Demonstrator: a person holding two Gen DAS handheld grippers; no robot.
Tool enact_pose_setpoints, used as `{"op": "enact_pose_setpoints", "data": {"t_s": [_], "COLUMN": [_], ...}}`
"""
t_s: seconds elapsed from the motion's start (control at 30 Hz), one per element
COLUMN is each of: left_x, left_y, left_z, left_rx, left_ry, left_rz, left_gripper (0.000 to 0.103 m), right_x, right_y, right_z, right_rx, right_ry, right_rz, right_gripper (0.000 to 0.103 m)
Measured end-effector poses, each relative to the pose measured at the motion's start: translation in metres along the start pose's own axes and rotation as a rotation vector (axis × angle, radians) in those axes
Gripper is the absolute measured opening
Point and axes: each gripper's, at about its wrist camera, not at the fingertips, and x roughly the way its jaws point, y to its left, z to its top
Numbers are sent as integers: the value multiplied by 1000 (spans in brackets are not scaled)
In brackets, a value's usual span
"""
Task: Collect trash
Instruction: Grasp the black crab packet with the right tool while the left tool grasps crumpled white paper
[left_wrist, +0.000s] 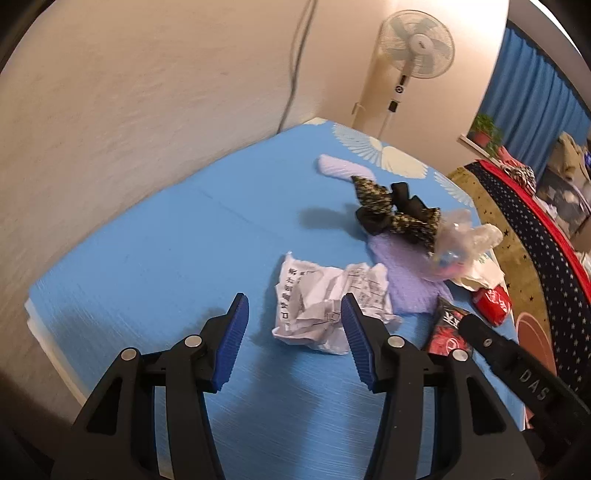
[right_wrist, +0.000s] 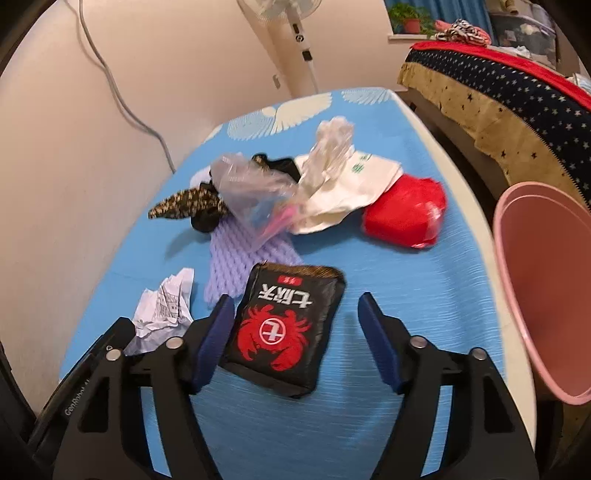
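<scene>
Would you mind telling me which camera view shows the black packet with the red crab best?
The right wrist view: the black packet lies whole and face up between the open right gripper fingers. The left wrist view catches only a sliver of it, cut off behind the right gripper's black arm.

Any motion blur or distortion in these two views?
Left wrist: crumpled paper fairly sharp, wall smeared, fisheye bends the blue mat edge. Right wrist: clear plastic bag and red wrapper blurred; black packet print readable; pink bin curved at frame edge.
</scene>
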Motion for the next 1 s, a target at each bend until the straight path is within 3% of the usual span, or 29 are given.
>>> {"op": "enact_pose_setpoints", "data": {"t_s": [0.17,0.33,0.5,0.6,0.77,0.8,1.0], "left_x": [1,3,5,8,20,22,25], "left_y": [7,11,5,2,-1,0,-6], "left_z": [0,2,2,2,0,-1,-3], "left_rx": [-46,-76,-68,-67,-75,-86,-77], "left_ry": [2,0,0,5,56,66,87], "left_rz": [-7,-8,-25,-38,-47,-51,-81], "left_gripper": [52,51,51,52,53,53,52], "right_x": [16,24,22,17,8,6,-3], "right_y": [9,19,20,9,-7,-9,-18], "right_z": [-1,-2,-4,-2,-2,-3,2], "right_rx": [-13,-77,-145,-128,-121,-122,-85], "right_ry": [54,88,101,97,93,86,58], "right_rz": [-4,-65,-153,-159,-166,-170,-125], "right_gripper": [76,78,67,55,47,30,15]}}
